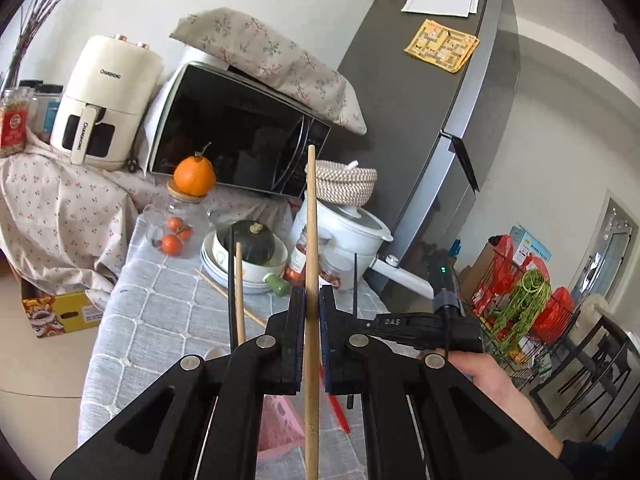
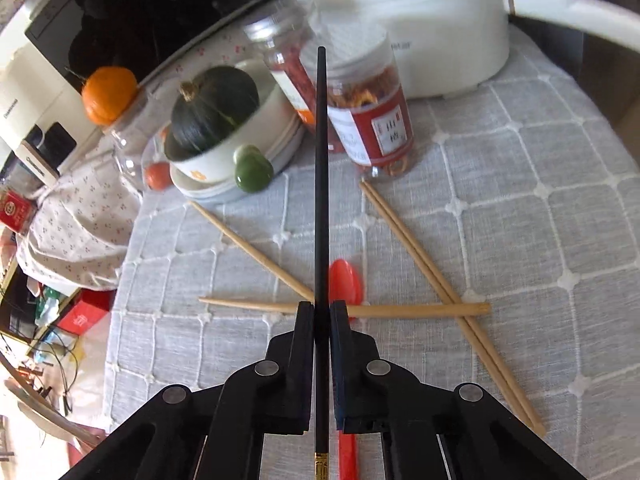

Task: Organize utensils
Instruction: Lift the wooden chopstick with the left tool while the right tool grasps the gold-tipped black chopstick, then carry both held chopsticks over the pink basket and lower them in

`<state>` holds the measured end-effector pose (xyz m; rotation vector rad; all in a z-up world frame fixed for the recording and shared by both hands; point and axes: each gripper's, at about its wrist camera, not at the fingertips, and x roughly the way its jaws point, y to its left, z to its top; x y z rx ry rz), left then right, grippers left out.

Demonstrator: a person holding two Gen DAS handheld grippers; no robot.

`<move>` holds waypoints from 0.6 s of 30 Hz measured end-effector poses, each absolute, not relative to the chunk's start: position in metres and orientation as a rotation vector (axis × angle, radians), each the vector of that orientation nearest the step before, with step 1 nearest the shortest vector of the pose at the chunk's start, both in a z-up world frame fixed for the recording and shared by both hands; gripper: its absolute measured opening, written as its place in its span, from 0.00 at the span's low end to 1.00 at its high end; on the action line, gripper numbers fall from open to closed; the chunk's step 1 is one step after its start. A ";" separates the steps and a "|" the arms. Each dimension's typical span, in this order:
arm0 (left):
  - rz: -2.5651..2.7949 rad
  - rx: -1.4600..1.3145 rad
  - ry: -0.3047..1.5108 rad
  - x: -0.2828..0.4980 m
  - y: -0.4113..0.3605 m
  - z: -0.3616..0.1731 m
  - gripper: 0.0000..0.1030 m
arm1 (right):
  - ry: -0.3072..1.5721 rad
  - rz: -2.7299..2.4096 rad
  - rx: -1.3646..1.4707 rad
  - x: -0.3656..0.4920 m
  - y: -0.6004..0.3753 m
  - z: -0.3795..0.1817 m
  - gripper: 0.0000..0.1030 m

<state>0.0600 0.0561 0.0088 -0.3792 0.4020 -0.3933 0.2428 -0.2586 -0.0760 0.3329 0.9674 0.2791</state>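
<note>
My left gripper (image 1: pixel 311 292) is shut on a light wooden chopstick (image 1: pixel 311 220) that points up and away over the table. Another wooden chopstick (image 1: pixel 239 292) and a thin black stick (image 1: pixel 231 280) rise beside it, their lower ends hidden behind my fingers. Below lie a pink container (image 1: pixel 280 420) and a red spoon (image 1: pixel 338 412). My right gripper (image 2: pixel 321 308) is shut on a black chopstick (image 2: pixel 321 160) with a gold end, above the red spoon (image 2: pixel 346 280). A pair of wooden chopsticks (image 2: pixel 420 256), a level one (image 2: pixel 248 305) and a slanted one (image 2: pixel 248 246) lie on the grey cloth.
Beyond the chopsticks stand a red-labelled jar (image 2: pixel 372 120), a bowl with a dark green squash (image 2: pixel 216 108) on plates, a white rice cooker (image 2: pixel 440 20) and a glass jar topped by an orange (image 1: pixel 194 176). A microwave (image 1: pixel 240 128), an air fryer (image 1: pixel 104 100) and a fridge (image 1: pixel 432 100) stand behind.
</note>
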 end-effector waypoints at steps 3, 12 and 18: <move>-0.380 -0.387 0.360 0.061 0.062 0.015 0.06 | 0.871 0.294 0.312 0.229 -0.252 -0.049 0.06; -0.297 -0.341 0.221 0.068 0.061 0.012 0.06 | 0.603 0.412 0.301 0.190 -0.228 0.011 0.06; -0.247 -0.284 0.192 0.070 0.053 0.000 0.07 | 0.474 0.511 0.339 0.168 -0.216 0.038 0.06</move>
